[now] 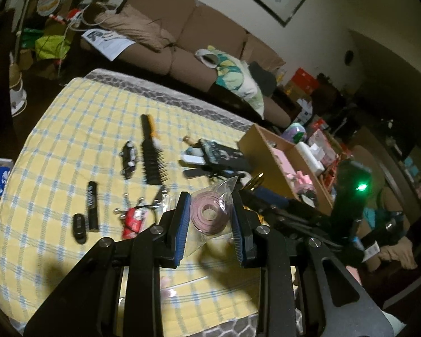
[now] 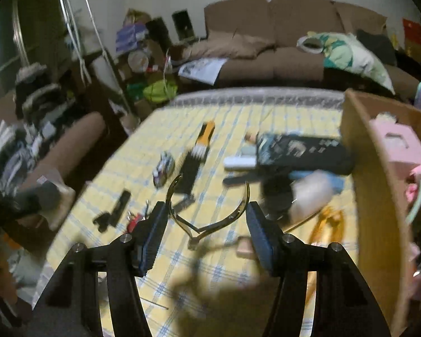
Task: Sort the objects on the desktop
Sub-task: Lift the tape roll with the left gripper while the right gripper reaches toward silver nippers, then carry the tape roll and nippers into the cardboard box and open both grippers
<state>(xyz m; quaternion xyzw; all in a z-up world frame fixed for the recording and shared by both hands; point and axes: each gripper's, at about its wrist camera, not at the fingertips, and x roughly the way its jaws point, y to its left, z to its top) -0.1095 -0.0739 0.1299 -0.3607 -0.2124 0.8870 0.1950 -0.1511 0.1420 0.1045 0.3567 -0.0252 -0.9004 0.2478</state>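
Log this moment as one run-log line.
left gripper: shut on bagged pink tape roll | right gripper: shut on gold clip

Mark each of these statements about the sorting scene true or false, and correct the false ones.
1. The left gripper holds a bagged roll of pink tape. True.
2. The right gripper holds a black comb. False: a gold headband sits between its jaws; the comb lies on the cloth.
3. The tablecloth is yellow check. True.
4. The cardboard box is empty. False: pink items lie inside.
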